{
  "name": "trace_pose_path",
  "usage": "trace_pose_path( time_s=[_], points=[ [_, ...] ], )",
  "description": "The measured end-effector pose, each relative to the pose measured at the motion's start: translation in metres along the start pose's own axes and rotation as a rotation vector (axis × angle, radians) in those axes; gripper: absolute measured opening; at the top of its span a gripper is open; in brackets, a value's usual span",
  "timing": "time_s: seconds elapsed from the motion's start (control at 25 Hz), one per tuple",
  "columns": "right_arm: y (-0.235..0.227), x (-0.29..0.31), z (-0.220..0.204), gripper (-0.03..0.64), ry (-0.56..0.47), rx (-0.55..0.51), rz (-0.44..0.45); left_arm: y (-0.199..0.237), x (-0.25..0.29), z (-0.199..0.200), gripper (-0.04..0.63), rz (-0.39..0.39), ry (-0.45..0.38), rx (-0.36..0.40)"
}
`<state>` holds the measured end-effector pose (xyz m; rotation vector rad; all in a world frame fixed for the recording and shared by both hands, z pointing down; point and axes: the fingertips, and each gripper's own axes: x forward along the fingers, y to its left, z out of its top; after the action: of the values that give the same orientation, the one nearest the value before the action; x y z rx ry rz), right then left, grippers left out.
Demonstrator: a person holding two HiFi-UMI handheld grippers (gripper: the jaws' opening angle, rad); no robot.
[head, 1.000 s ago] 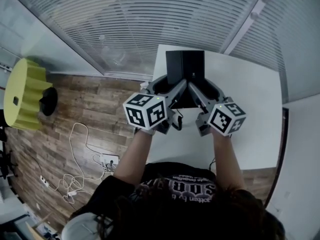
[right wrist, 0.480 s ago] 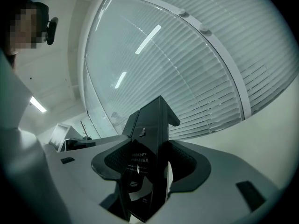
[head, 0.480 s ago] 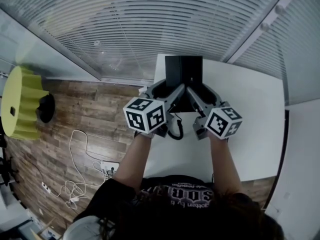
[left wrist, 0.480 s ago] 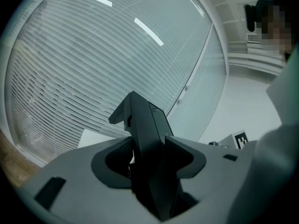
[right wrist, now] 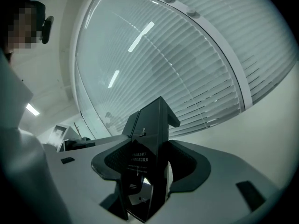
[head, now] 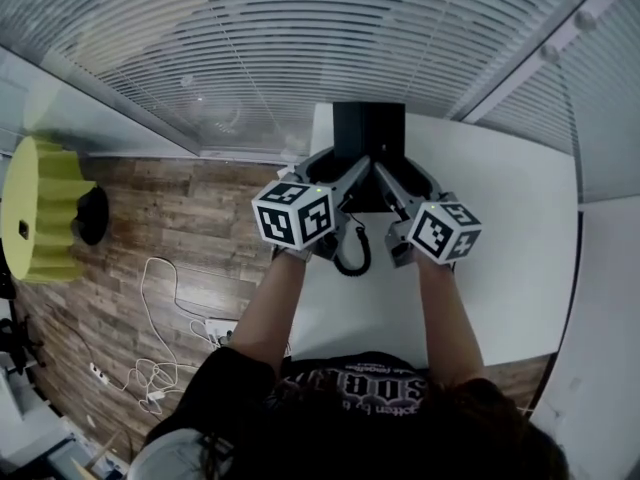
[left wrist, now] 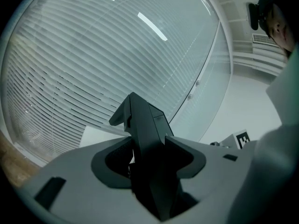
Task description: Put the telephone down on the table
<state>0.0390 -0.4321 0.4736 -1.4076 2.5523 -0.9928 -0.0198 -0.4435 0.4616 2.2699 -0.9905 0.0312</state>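
A black telephone (head: pixel 368 148) hangs over the far left part of the white table (head: pixel 500 228), with both grippers clamped on it. My left gripper (head: pixel 347 181) is shut on its left side and my right gripper (head: pixel 393 181) is shut on its right side. A black coiled cord (head: pixel 352 254) dangles from the telephone toward me, between the two marker cubes. In the left gripper view the telephone's edge (left wrist: pixel 145 139) fills the gap between the jaws of the left gripper (left wrist: pixel 149 160). The right gripper view shows the telephone (right wrist: pixel 150 139) pinched by the right gripper (right wrist: pixel 145 171). Whether the telephone touches the table is hidden.
A glass wall with white blinds (head: pixel 300 48) runs just behind the table's far edge. On the wooden floor to the left stand a yellow-green ribbed object (head: pixel 40 203) and a black round thing (head: pixel 90 213). White cables and a power strip (head: pixel 195 323) lie there too.
Both grippers have carried the telephone forward and down toward the table. More of the coiled cord now shows under the telephone.
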Motion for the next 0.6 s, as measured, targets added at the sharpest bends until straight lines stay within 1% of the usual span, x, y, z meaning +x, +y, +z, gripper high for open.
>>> trace_pose_path(
  time_s=[0.24, 0.6],
  points=[
    [-0.019, 0.018, -0.012, 0.259, 0.023, 0.019, -0.032, 0.023, 0.017, -0.01, 0.207, 0.002, 0.033, -0.03],
    [-0.034, 0.03, -0.025, 0.259, 0.059, 0.033, -0.056, 0.04, 0.027, -0.022, 0.207, 0.011, 0.058, -0.07]
  ],
)
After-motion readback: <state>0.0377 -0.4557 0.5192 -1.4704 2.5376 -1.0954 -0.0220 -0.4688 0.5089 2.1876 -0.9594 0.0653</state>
